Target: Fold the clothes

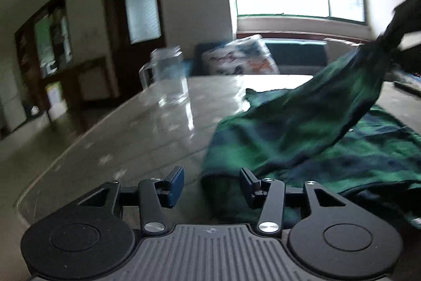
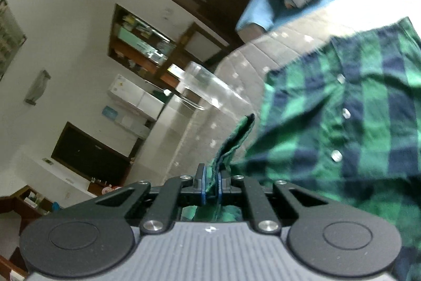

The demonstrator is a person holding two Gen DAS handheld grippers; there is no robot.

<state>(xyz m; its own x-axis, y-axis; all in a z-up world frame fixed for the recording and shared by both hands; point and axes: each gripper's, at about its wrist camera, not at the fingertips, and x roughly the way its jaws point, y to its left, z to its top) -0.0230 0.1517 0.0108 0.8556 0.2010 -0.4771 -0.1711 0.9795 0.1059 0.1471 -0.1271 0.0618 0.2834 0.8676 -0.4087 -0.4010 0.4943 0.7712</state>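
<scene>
I see a green and navy checked shirt (image 2: pixel 342 109) with small pale buttons down its front, rumpled on the glossy table (image 1: pixel 147 123). My right gripper (image 2: pixel 210 186) is clamped tight on a folded edge of the shirt, the cloth pinched between its blue pads and standing up past the fingertips. From the left wrist view that corner is lifted in a taut ridge above the table towards the upper right. My left gripper (image 1: pixel 211 187) stands about half open with nothing between its fingers; the shirt's near hem lies just beyond its right finger. A clear glass jug (image 1: pixel 168 75) stands on the table, well left of the shirt. I can read no writing or labels.
</scene>
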